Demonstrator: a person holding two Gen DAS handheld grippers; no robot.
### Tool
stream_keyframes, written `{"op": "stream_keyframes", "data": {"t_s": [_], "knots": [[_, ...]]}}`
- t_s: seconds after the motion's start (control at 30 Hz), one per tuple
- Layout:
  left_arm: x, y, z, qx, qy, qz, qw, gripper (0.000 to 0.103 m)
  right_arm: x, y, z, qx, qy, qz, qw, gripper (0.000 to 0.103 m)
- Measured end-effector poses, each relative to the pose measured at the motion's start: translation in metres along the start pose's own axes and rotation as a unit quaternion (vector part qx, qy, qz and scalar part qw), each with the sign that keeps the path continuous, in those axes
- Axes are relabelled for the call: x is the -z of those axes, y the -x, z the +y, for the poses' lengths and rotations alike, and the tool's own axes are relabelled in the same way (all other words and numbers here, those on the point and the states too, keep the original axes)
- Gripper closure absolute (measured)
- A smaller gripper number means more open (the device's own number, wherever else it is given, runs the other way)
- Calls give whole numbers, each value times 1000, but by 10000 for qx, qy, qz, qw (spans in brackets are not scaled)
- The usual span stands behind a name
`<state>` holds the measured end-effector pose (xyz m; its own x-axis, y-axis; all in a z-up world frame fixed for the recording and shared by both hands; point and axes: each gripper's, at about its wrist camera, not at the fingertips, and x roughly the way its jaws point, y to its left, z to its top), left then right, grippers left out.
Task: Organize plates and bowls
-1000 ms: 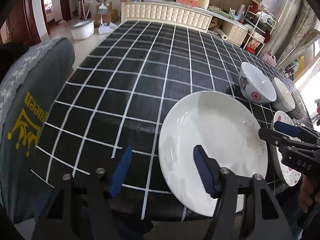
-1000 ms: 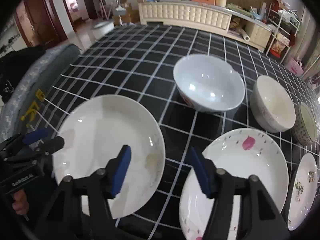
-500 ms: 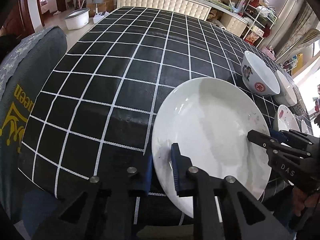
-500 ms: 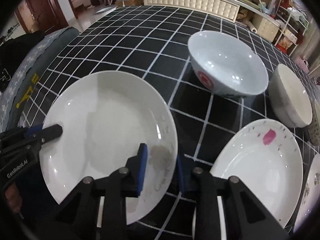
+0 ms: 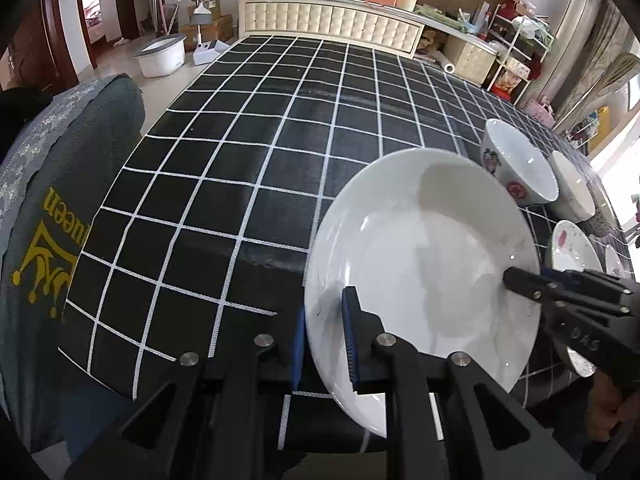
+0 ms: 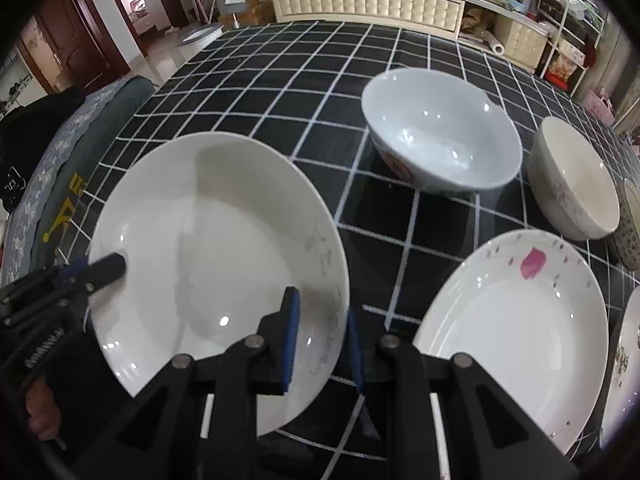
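Observation:
A plain white plate point(image 5: 420, 256) point(image 6: 208, 240) is held by both grippers at opposite rims, near the front edge of the black checked table point(image 5: 248, 128). My left gripper point(image 5: 325, 308) is shut on its left rim. My right gripper point(image 6: 322, 304) is shut on its right rim. Each gripper also shows in the other's view: the right gripper's tip point(image 5: 520, 280) and the left gripper's tip point(image 6: 108, 268). The plate looks raised slightly off the cloth. Behind it stand a white bowl with a red mark point(image 6: 440, 132) and a cream bowl point(image 6: 572, 184). A pink-flowered plate point(image 6: 516, 308) lies to the right.
Another decorated plate point(image 6: 626, 360) and a patterned cup point(image 6: 632, 224) sit at the far right edge. A chair with a grey cover point(image 5: 60, 200) stands at the table's left. A white basin point(image 5: 160, 54) is on the floor; a padded sideboard point(image 5: 332, 26) lies beyond.
Both grippers were open a second ago and have shut on the white plate's rims. The plate now sits higher and overlaps the red-marked bowl in the left wrist view.

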<state>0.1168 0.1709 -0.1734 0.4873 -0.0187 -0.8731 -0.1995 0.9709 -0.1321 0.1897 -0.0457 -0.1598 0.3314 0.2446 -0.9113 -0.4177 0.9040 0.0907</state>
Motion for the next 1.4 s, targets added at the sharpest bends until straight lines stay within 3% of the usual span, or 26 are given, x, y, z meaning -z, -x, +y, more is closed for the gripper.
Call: {"op": "stream_keyframes", "data": {"t_s": [0.33, 0.73, 1.07, 1.4], "knots": [[6, -15, 2, 27, 83, 162, 9998, 88, -1, -13, 1, 20, -15, 258, 9997, 76], [8, 33, -9, -606, -89, -304, 9977, 90, 15, 42, -26, 66, -137, -337, 9993, 76], [14, 75, -80, -84, -575, -580, 9966, 90, 51, 85, -70, 134, -564, -648, 9962, 76], [20, 82, -149, 244, -1108, -613, 9917, 90, 78, 118, -120, 329, -962, -911, 9906, 76]]}}
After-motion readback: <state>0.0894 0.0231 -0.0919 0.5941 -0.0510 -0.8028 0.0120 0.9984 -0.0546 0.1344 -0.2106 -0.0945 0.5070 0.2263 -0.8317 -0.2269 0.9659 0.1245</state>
